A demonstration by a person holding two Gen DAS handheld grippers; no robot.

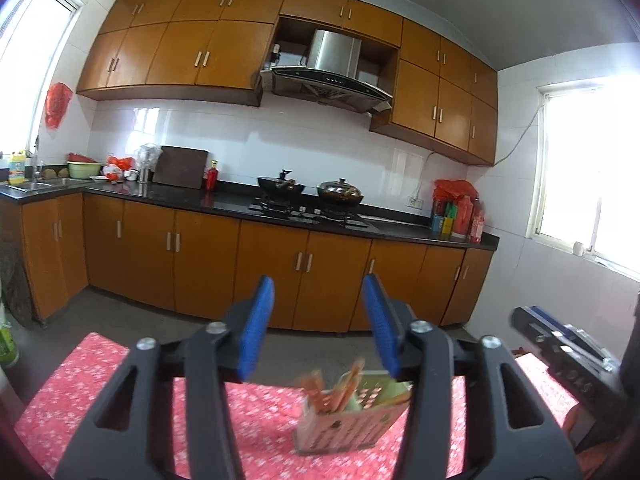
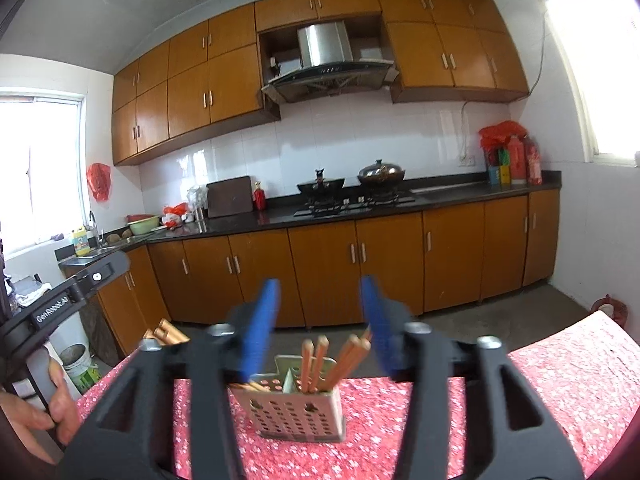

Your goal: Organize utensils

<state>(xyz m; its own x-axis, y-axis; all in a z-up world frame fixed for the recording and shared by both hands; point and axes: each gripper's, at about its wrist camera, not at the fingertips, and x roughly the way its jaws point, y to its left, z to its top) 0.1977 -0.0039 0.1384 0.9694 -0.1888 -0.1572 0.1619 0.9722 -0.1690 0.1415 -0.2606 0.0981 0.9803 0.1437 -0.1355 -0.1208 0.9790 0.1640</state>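
Note:
A perforated beige utensil holder (image 2: 298, 412) stands on a table with a red floral cloth (image 2: 560, 384); it also shows in the left wrist view (image 1: 344, 424). Several wooden chopsticks (image 2: 320, 364) stand in it, seen blurred in the left wrist view (image 1: 336, 390). My right gripper (image 2: 320, 328) is open and empty, held above and behind the holder. My left gripper (image 1: 318, 328) is open and empty, up and left of the holder. More chopstick ends (image 2: 166, 332) poke up behind the right gripper's left arm.
The other gripper's body shows at the left wrist view's right edge (image 1: 568, 344) and at the right wrist view's left edge (image 2: 68, 296), with a hand on it. Orange kitchen cabinets (image 2: 360, 264), a black counter and a stove with pots (image 2: 352, 184) lie beyond the table.

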